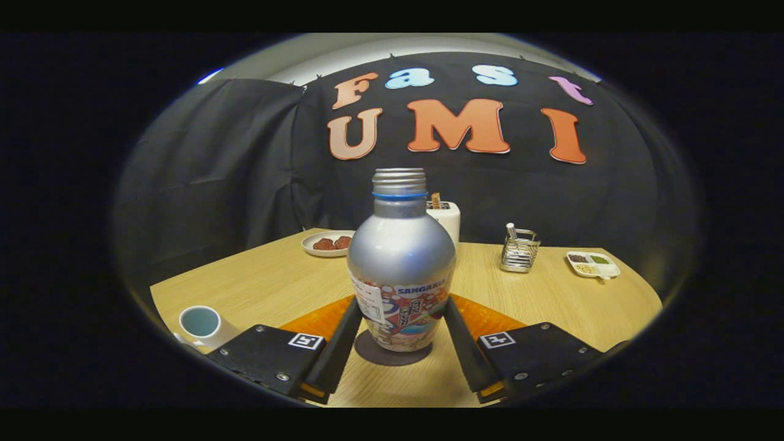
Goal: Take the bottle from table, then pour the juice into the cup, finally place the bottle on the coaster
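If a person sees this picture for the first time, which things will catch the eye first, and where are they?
First comes the silver metal bottle with a colourful label, upright and uncapped, standing on a dark round coaster between the two black fingers, which appear to press its sides. Beside the fingers stands a white cup with a pale blue inside. Beyond the bottle, on the wooden table, sits a white plate of brown food.

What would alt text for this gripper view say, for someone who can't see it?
A silver bottle, uncapped, stands upright on a dark round coaster between the gripper fingers, which flank its lower body closely. A white cup sits off to the left on the wooden table, with small dishes farther back.
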### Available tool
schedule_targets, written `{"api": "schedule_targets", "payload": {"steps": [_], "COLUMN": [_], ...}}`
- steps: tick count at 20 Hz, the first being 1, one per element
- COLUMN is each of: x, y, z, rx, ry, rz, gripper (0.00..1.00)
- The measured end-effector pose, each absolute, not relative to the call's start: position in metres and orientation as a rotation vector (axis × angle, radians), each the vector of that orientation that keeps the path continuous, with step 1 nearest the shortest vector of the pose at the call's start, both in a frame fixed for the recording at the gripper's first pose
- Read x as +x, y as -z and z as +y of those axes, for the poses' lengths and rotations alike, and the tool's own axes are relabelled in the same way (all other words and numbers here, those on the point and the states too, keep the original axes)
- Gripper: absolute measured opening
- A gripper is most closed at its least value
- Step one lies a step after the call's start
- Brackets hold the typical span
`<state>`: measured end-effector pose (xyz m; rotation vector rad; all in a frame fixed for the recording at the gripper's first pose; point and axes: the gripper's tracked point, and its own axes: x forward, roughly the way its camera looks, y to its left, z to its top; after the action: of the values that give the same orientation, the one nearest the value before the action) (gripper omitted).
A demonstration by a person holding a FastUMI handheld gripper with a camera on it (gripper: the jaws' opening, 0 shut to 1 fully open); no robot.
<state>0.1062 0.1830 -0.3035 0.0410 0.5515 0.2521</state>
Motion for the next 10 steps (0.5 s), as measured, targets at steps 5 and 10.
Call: {"api": "schedule_targets", "payload": {"steps": [5,10], "x": [0.097,0.096], "y": [0.329,0.341], "z": [0.191,0.198], "rx": [0.03,-0.008], "ry": [-0.275,-0.281], "rz": [0.601,0.615], "gripper": [0.78,0.78]}}
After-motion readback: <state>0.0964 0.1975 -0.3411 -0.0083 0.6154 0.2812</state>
